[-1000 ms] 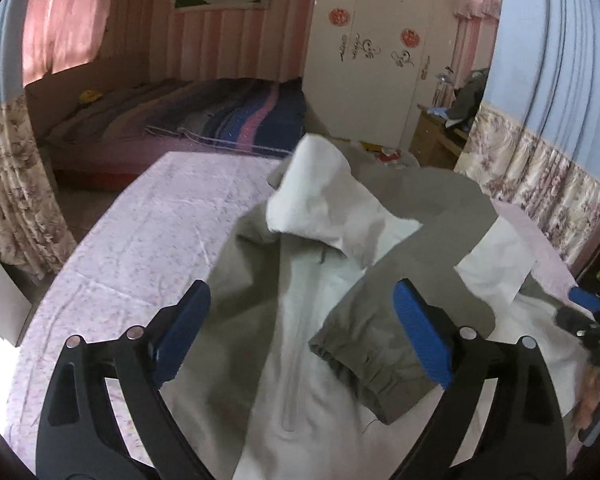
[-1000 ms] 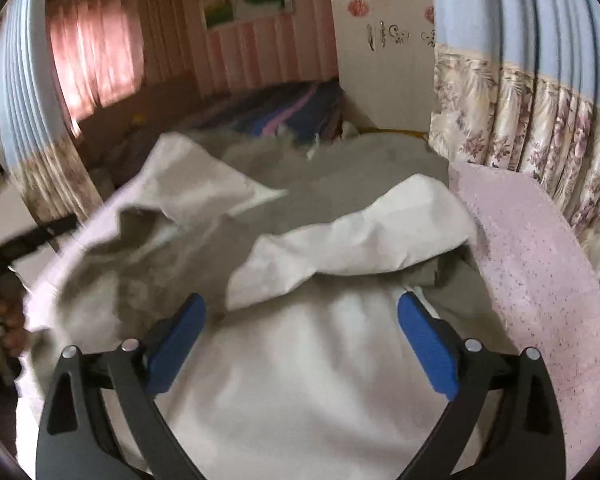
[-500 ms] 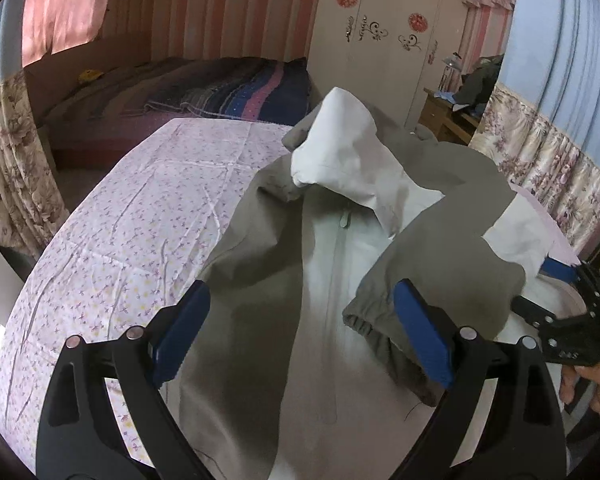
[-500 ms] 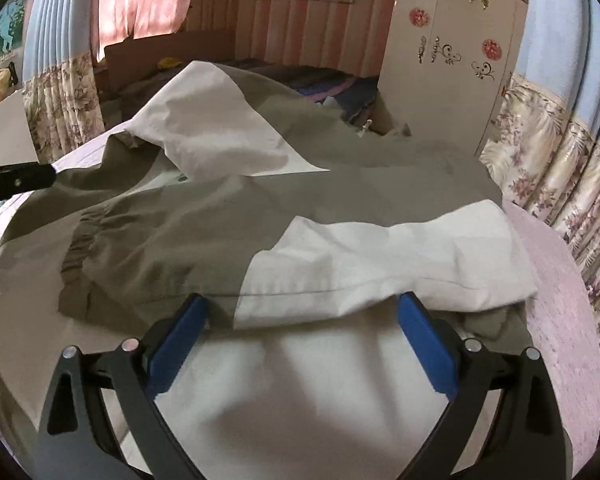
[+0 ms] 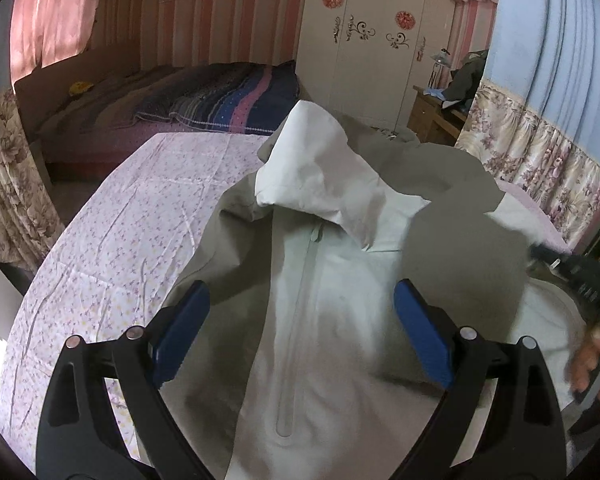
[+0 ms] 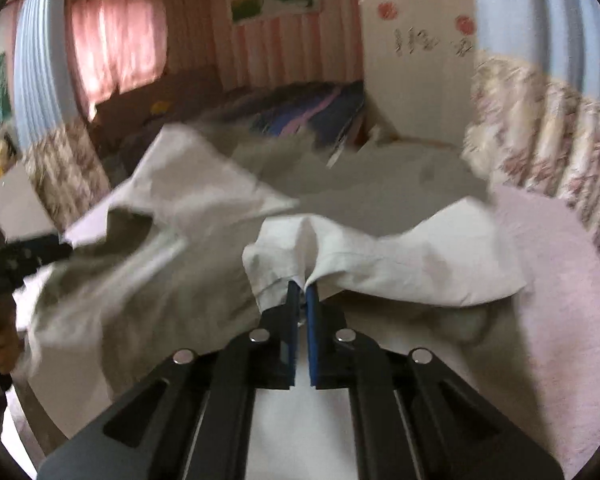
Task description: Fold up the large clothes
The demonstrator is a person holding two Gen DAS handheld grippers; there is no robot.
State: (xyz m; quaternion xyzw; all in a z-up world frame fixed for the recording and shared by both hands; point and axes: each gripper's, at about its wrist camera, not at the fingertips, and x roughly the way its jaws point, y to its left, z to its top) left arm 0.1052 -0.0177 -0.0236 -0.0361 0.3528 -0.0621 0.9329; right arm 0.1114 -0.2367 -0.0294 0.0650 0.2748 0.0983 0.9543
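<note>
Jacket (image 5: 320, 320), hooded, pale grey-green w/ olive panels, lies front-up across the bed w/ the lilac floral sheet (image 5: 112, 248), zip running down the middle toward us, hood (image 5: 320, 176) bunched up at the far end. We see our left gripper (image 5: 300, 344) hovering over the jacket's lower front w/ its blue pads spread wide apart, nothing between them, not touching the cloth as far as we can tell. Our right gripper (image 6: 302, 292) has just snapped closed & its pads now pinch a fold of the white sleeve (image 6: 400, 256), cloth puckering up right at the tips; the sleeve lies across the olive part of the jacket body, just beside the pink blanket (image 6: 548, 300) on the right side of that view. Right-wrist view is blurred, esp. the left half. In the left-wrist view the right gripper shows at the right edge as a dark smear, w/ fingers (image 5: 592, 364) of the person's hand below it. Beyond the sheet: a second bed w/ a striped blue-pink cover (image 5: 220, 104), a white wardrobe (image 5: 380, 40) w/ flower stickers, floral curtains (image 5: 540, 160).
</note>
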